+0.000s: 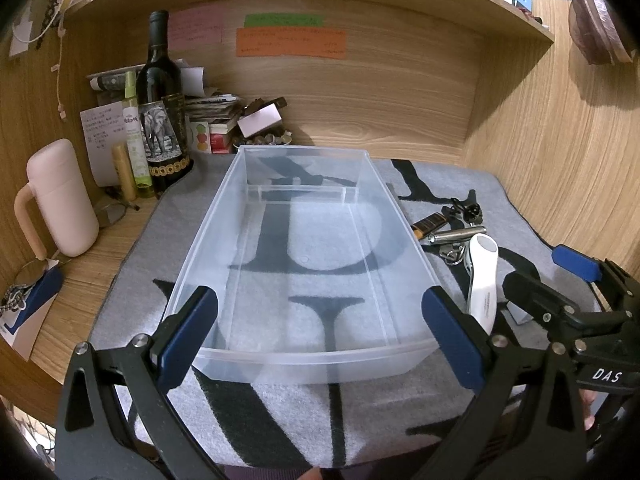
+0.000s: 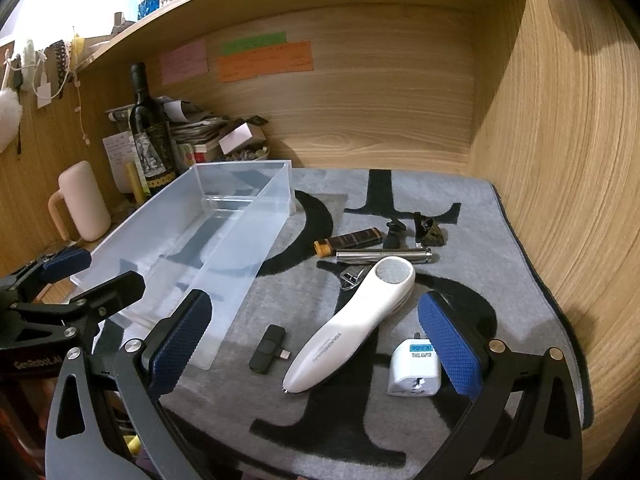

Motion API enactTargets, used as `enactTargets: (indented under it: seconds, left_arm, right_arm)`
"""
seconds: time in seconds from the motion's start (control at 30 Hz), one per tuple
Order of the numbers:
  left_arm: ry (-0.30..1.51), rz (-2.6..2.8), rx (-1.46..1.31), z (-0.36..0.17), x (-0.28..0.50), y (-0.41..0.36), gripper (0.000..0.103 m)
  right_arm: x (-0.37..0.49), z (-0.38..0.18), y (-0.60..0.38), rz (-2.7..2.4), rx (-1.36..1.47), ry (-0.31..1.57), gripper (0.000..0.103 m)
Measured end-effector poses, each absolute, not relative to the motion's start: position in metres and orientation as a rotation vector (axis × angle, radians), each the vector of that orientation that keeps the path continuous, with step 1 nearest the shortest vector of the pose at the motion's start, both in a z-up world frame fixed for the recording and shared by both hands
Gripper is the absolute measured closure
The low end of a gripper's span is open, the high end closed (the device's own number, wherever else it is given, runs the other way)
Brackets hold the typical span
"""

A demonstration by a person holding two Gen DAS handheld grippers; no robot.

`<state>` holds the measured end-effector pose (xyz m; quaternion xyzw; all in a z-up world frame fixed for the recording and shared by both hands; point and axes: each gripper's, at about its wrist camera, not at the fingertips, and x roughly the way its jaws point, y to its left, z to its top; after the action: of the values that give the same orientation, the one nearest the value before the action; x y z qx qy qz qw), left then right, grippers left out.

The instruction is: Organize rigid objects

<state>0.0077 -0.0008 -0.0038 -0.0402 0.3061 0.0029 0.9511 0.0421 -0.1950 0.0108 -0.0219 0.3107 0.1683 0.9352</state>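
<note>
A clear plastic bin [image 1: 404, 216] stands empty on a grey mat; it also shows in the right wrist view [image 2: 240, 248]. My left gripper [image 1: 320, 336] is open, its jaws either side of the bin's near end. My right gripper [image 2: 316, 344] is open and empty above a white handheld device [image 2: 352, 324]. Beside that lie a white travel adaptor [image 2: 414, 368], a small black dongle [image 2: 267, 348], a silver cylinder [image 2: 384, 256], a brown-and-orange stick [image 2: 348, 240], black clips [image 2: 412, 230] and a metal buckle [image 2: 352, 276].
A wine bottle [image 1: 160, 104], a pink mug [image 1: 60, 200], papers and small boxes crowd the back left corner. Wooden walls close the back and right of the desk. The mat [image 2: 460, 200] reaches nearly to the right wall.
</note>
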Motion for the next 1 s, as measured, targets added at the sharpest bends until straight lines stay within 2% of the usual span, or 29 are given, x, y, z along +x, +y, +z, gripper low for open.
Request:
enactTargets:
  seconds: [1.0]
  left_arm:
    - [0.624, 0.005, -0.071, -0.0059, 0.0110, -0.0028, 0.000]
  right_arm:
    - [0.0432, 0.0123, -0.1934, 0.347, -0.043, 0.634, 0.000]
